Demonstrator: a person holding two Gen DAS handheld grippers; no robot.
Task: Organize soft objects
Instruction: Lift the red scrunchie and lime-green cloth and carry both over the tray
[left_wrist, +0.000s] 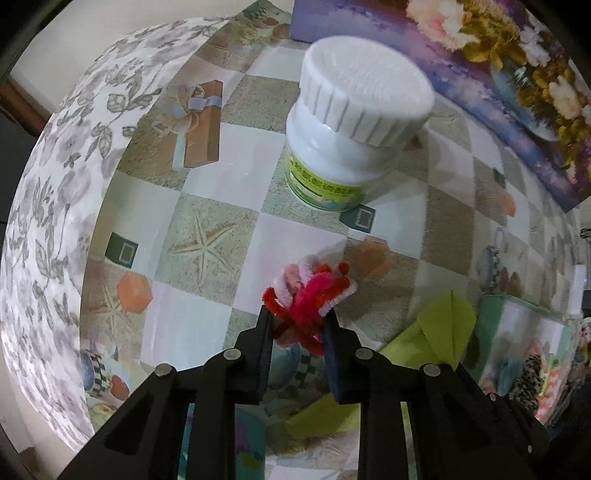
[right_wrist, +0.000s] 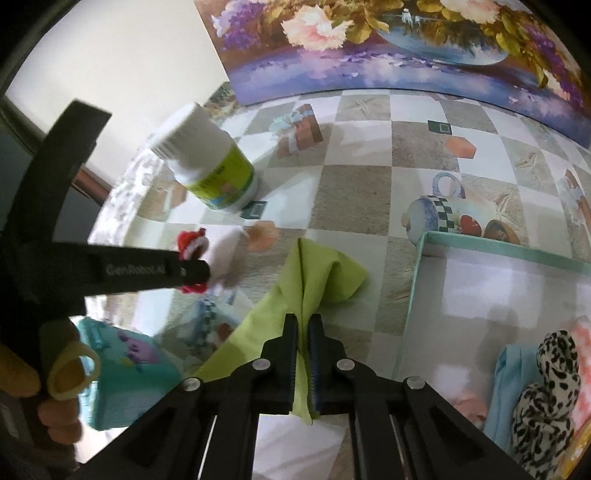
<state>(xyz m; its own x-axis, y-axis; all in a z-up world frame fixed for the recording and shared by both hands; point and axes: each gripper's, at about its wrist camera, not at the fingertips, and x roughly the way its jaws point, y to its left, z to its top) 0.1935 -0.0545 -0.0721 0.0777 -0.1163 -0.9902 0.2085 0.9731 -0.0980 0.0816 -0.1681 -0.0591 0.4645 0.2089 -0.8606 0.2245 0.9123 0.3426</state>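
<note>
Left gripper (left_wrist: 299, 314), pointing straight down over the table (left_wrist: 229, 206): jaws clamped on a tangle of red, pink and white pipe cleaners (left_wrist: 312, 291), the bundle bulging out beyond the fingertips (left_wrist: 266, 314). In the right wrist view the same gripper shows side-on at left, a hand (right_wrist: 55, 417) on its grip, red fuzz poking out above and below the tip.

Right gripper (right_wrist: 303, 325), angled down: jaws closed on a fold of lime-green cloth (right_wrist: 325, 277); the fabric runs up between the pads and drapes away to the far side and to the left, resting on the tablecloth.

White bottle w/ ribbed cap and green label (left_wrist: 347, 140) stands on the checked tablecloth just beyond the pipe cleaners — apart from them, not touching.

Box w/ pale green rim (right_wrist: 480, 245), near right: holds a black-and-white spotted soft item (right_wrist: 546, 398), a light blue cloth (right_wrist: 506, 387) and something pink, too blurred to name. The green cloth lies just left of the box, outside it.

Teal pouch w/ purple print (right_wrist: 129, 369) — near left, under the left gripper's handle.

Flower painting (right_wrist: 406, 48) leans at the table's far edge.
</note>
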